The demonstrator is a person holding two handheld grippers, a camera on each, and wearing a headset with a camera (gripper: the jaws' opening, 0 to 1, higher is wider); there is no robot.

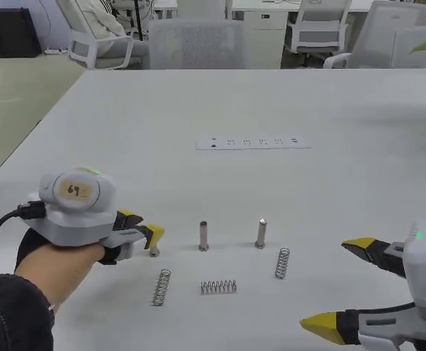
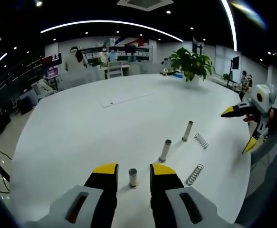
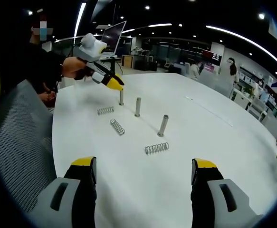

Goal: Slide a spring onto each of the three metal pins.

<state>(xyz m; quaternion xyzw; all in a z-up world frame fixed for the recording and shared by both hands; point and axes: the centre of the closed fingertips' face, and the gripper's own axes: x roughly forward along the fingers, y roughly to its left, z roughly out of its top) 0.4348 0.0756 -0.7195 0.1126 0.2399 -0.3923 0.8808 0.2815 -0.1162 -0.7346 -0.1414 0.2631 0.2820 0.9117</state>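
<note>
In the head view a white worktop (image 1: 329,110) is seen, with three short metal pins standing upright in a row: the leftmost grey metal pin (image 1: 154,251), the middle grey metal pin (image 1: 203,235) and the rightmost grey metal pin (image 1: 261,232). Three coiled wire springs lie flat in front of them, none on a pin — the left spring (image 1: 161,287), the middle spring (image 1: 218,287) and the right spring (image 1: 283,263). The yellow-tipped left hand-held gripper (image 1: 144,227) is held at the leftmost grey metal pin, which is partly covered by its tips. The right hand-held gripper (image 1: 338,284) is held at the lower right, apart from the springs. A white flush socket strip (image 1: 253,143) is set farther back, and grey office chairs (image 1: 196,42) stand beyond the worktop.

In the left gripper view, what the head view hides is made plain: the jaws are partly open and stand either side of the leftmost pin. A narrow gap is left on each side, so nothing is gripped. A potted green plant (image 2: 191,64) is seen at the far end of the worktop.

In the right gripper view the jaws are spread wide, with bare worktop between them. The right spring lies nearest ahead, and a grey mesh chair back (image 3: 14,142) is seen at the left side.
</note>
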